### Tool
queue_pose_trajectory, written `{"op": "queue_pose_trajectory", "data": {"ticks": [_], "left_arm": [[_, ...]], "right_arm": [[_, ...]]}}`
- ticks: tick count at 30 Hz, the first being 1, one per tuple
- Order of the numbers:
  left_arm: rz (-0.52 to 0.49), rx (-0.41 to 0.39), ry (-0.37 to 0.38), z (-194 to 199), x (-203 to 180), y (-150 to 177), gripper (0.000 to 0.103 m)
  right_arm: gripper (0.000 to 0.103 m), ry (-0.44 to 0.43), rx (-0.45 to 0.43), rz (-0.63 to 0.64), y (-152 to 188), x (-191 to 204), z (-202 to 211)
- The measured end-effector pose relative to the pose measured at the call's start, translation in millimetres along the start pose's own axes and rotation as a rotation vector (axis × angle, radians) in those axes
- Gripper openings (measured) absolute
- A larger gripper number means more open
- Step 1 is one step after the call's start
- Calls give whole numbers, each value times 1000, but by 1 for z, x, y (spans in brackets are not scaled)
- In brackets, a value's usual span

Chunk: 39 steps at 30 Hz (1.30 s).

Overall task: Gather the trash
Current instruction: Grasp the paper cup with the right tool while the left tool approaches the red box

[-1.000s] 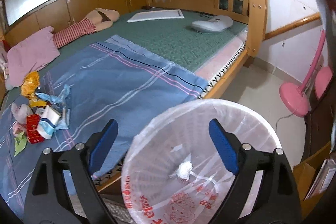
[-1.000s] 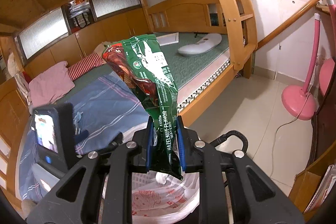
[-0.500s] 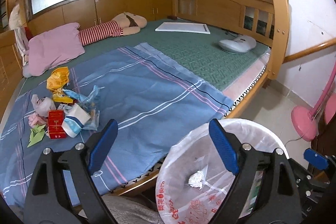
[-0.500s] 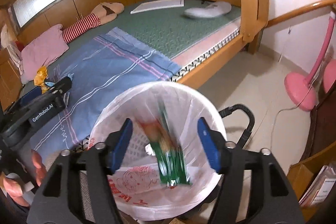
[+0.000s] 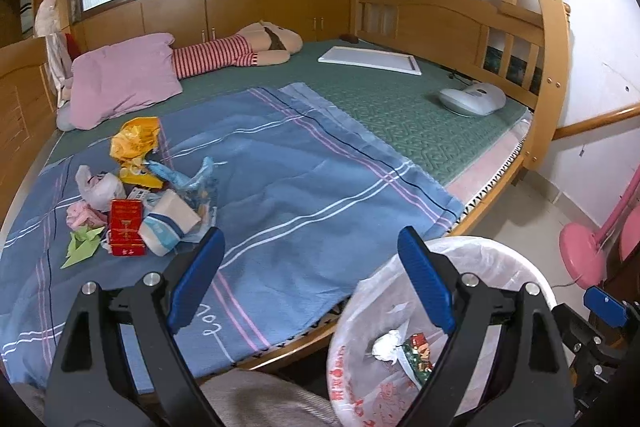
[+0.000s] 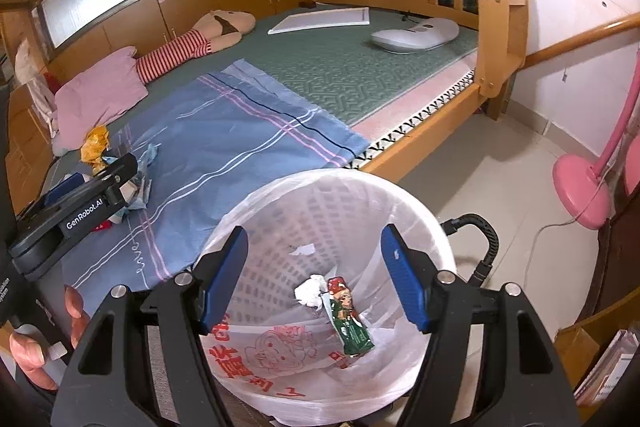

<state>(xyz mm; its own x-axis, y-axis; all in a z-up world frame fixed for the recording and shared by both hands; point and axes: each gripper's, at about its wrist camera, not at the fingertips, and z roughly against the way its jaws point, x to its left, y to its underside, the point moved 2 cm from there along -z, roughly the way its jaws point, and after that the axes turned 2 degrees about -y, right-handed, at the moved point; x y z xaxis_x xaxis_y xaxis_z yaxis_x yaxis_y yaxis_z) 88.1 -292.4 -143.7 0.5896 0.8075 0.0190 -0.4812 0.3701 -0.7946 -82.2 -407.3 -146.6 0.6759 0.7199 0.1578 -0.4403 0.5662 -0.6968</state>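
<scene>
Right claw (image 6: 312, 281) above bin (image 6: 420, 211) (two scraps)

A green snack wrapper (image 6: 347, 319) lies beside crumpled white tissue (image 6: 310, 291) inside the white-lined bin (image 6: 332, 187); more litter (image 5: 136, 195) is heaped on the blue sheet's far left.

wrapper (image 6: 349, 323) in bin (image 6: 404, 203) | bin beside bed (image 6: 420, 115)

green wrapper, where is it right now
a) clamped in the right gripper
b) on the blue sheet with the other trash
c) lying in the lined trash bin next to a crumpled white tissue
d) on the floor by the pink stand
c: the green wrapper lies inside the trash bin beside a crumpled white tissue, while the right gripper above it stands open and empty.
</scene>
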Motion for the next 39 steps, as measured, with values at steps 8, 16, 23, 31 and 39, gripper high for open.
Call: {"op": "queue_pose_trajectory", "data": {"ticks": [8,16,23,31,39], "left_arm": [[62,-12,-71,4,54,3,88],[137,25,-251,5,148,31,88],[247,60,-397,10,238,50,88],[349,80,-497,18,305,70,88],[405,102,-529,21,342,86,88]], "right_arm": [[68,-95,21,46,-12,44,-17],[68,-233,116,117,-20,121,-67],[70,-367,270,194,-20,207,-133],[70,-556,544,4,-18,282,-222],[70,-532,646,-121,-14,318,-277]]}}
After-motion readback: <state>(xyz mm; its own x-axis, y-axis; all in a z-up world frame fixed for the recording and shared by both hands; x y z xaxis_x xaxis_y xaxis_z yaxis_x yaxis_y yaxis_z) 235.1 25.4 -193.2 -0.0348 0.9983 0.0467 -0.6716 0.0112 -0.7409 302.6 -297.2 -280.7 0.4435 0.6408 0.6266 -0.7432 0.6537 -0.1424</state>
